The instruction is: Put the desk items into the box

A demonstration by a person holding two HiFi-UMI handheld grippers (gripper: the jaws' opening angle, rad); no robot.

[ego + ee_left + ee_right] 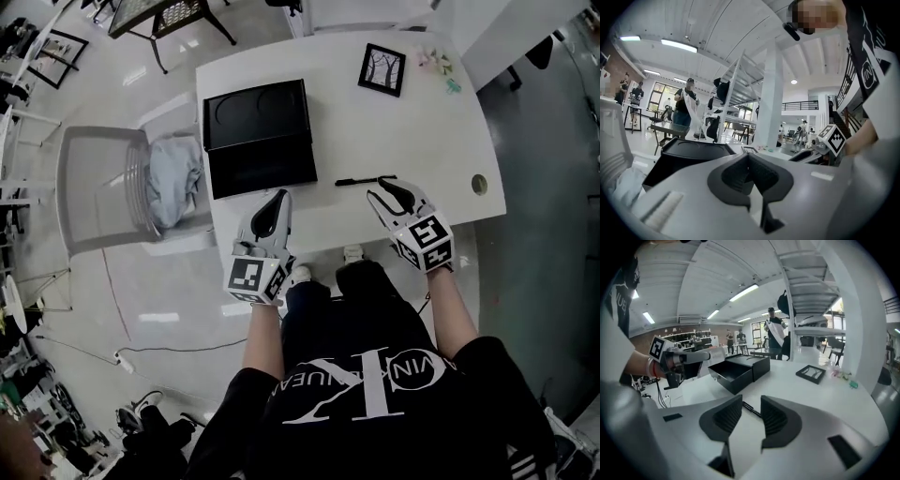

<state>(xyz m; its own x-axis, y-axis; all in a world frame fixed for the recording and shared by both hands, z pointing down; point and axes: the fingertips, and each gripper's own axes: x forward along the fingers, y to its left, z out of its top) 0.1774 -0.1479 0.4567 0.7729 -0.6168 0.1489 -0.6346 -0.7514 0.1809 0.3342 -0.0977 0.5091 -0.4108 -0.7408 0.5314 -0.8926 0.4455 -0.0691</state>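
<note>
Our black shirt [366, 394] fills the foot of the head view, and both forearms reach out towards the white desk [422, 131]. Left of the desk stands a grey chair [94, 187] with a pale cloth [175, 178] heaped on its seat. On the desk's left part we see the open black box [262, 171], with its lid [255, 114] lying flat against its far side. Our left gripper [749, 157] hangs over the desk's near edge, close to the box's near right corner. Its jaws are pressed together with nothing between them. Our right gripper [751, 404] is further right, its jaws a narrow gap apart and gripping nothing. A framed picture [382, 69] lies flat towards the far edge, well apart from the box. The thin black pen [364, 180] lies on the desk right of the box, just beyond the right gripper's tips. A few small pastel bits [436, 64] lie beside the picture.
</note>
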